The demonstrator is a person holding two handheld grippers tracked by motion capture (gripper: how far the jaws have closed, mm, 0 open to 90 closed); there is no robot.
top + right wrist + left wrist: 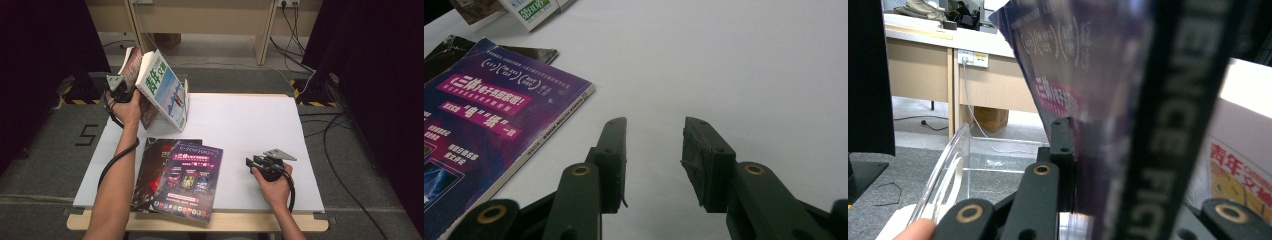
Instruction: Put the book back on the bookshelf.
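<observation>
At the table's back left my left gripper (127, 86) is shut on the lower edge of a dark magazine (131, 64) and holds it upright. In the left gripper view this magazine (1108, 75), with a purple cover and a black spine, stands pinched between the jaws. A white magazine with green lettering (163, 90) leans right beside it. My right gripper (249, 161) rests on the white tabletop (250, 120) at the right, and its jaws (654, 142) stand open with nothing between them.
A purple magazine (188, 181) lies on a black one (148, 167) at the front left, near the table edge. A clear plastic stand (948, 170) sits behind the upright magazines. Cables (320, 100) run across the floor at the right.
</observation>
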